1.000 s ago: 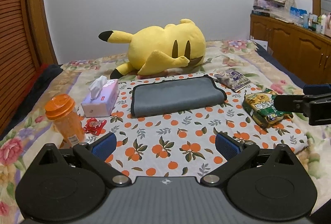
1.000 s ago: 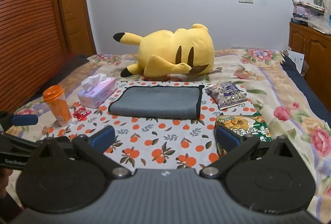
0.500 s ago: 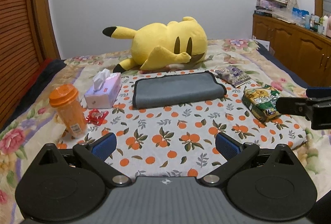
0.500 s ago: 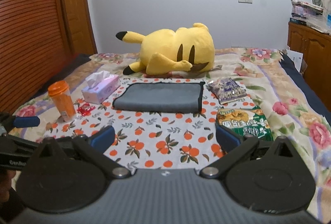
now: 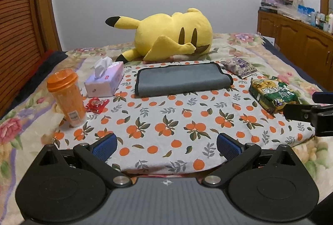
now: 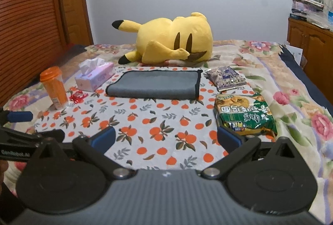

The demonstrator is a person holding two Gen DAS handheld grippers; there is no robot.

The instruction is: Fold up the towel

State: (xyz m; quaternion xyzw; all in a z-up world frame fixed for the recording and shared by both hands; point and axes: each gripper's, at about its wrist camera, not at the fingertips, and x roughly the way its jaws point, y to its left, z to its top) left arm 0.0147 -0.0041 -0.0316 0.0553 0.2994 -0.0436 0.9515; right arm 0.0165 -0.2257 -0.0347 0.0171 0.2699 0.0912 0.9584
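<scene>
Grey towel (image 5: pixel 183 79): folded, flat on bed cloth (image 5: pixel 177 121)
Left gripper (image 5: pixel 165 142): fingers wide apart, empty
Right gripper (image 6: pixel 165 137): fingers wide apart, empty

White "GenRobot.AI" lettering is showing on the left tongs (image 6: pixel 19 121) body at the frame's lower left. The green snack bag (image 6: pixel 245 113) is carrying Chinese print, upside down and unreadable. The orange bottle (image 5: pixel 66 97) label is too small.

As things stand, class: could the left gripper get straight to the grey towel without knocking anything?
Probably yes. The left gripper is open and faces the grey towel across bare orange-print cloth. The tissue box and orange bottle sit off to the left.
</scene>
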